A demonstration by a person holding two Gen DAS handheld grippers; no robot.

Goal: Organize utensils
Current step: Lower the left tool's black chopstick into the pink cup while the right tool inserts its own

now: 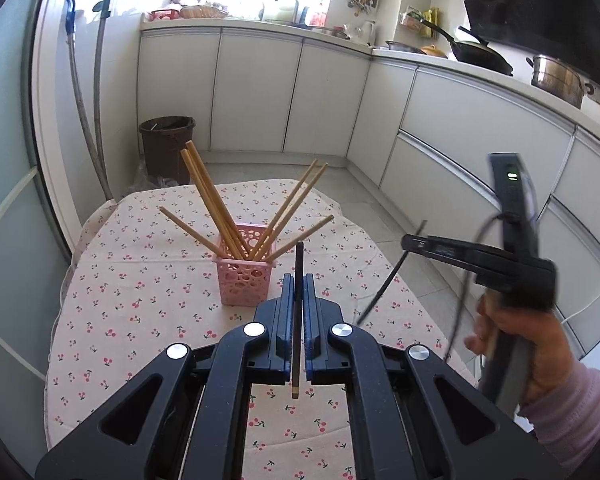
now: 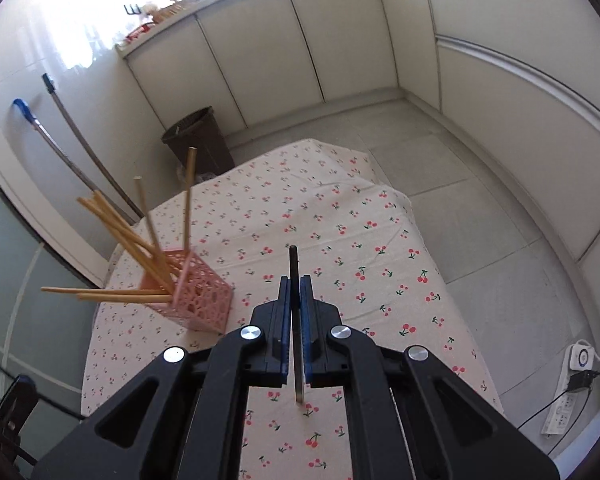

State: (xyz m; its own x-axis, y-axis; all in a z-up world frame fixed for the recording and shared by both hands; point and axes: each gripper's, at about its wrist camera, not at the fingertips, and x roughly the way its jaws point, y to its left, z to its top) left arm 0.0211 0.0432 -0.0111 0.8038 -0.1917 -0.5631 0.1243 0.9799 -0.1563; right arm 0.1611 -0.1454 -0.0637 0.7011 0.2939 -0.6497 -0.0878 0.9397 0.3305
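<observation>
Both the left gripper (image 1: 298, 280) and right gripper (image 2: 295, 282) are each clamping a dark chopstick (image 1: 298, 264) above the cherry-print tablecloth (image 1: 140, 300), the pink basket (image 1: 244, 280) of fanned wooden chopsticks (image 1: 208, 196) standing nearby

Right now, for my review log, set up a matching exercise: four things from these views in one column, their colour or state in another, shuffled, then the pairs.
Things:
1. left hand-held gripper
2. basket
3. bin
4. tablecloth

States:
A. pink, holding wooden chopsticks
B. printed with cherries
C. shut on a dark chopstick
D. brown, on the floor beyond the table

Pairs: 1-C, 2-A, 3-D, 4-B
</observation>
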